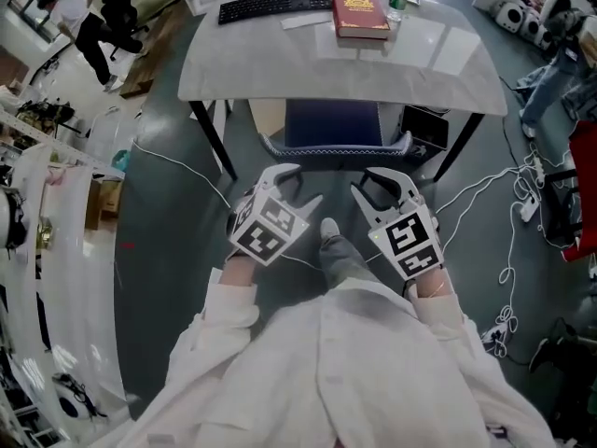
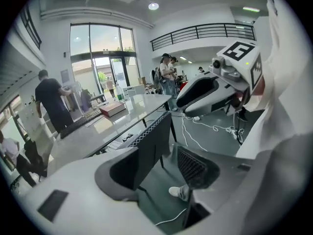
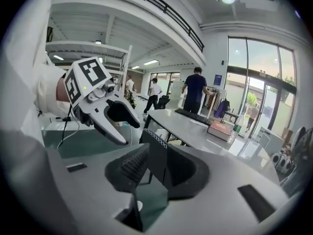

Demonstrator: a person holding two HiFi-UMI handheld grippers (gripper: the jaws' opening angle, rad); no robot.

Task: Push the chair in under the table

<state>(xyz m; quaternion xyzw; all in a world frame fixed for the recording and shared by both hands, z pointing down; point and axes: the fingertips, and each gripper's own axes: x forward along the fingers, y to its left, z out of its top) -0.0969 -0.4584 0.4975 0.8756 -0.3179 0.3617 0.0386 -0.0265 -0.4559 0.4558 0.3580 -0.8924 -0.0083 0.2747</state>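
A dark blue chair (image 1: 334,125) stands tucked under the pale table (image 1: 280,73), its patterned backrest (image 1: 336,149) at the table's near edge. My left gripper (image 1: 298,187) and right gripper (image 1: 366,183) hover side by side just short of the backrest, apart from it. Both are open with nothing between their fingers. In the left gripper view the backrest (image 2: 152,143) shows beyond the gripper (image 2: 156,175), with the right gripper (image 2: 205,94) alongside. In the right gripper view the backrest (image 3: 157,155) lies past the gripper (image 3: 156,173).
On the table lie a black keyboard (image 1: 275,5), a red book (image 1: 360,13) and a bottle (image 1: 397,3). White cables (image 1: 508,250) trail over the floor at the right. A white rack (image 1: 56,250) lines the left side. My shoe (image 1: 329,231) is below the grippers. People stand farther off.
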